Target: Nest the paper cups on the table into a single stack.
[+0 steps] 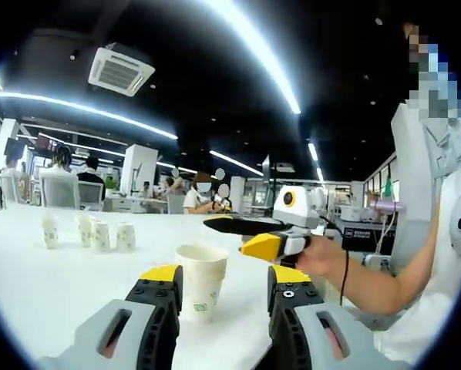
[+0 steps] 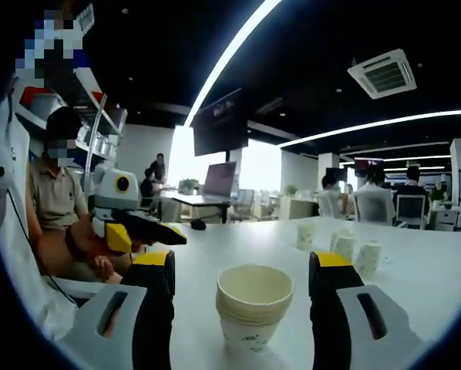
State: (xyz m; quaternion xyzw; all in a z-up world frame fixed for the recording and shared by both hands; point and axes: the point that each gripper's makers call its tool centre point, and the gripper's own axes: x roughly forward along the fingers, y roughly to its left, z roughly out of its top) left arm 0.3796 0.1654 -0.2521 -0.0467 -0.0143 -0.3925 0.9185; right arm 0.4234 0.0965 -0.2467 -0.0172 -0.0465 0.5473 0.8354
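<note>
A short stack of nested white paper cups [image 2: 254, 304] stands on the white table [image 2: 415, 277], in line with the gap between my right gripper's [image 2: 244, 259] wide-open jaws. The left gripper view has the same stack [image 1: 201, 279] between the open jaws of my left gripper [image 1: 226, 274]; I cannot tell whether either touches it. Several single cups [image 1: 101, 235] stand in a loose group further along the table, also seen as single cups [image 2: 342, 243] in the right gripper view. Each gripper appears in the other's view: right gripper [image 1: 255, 237], left gripper [image 2: 142, 229], both hand-held.
A person's forearm [image 1: 369, 281] and body sit close at the table's edge beside the stack. A seated person [image 2: 57, 200] is at the left of the right gripper view. Desks, chairs and other people fill the office behind.
</note>
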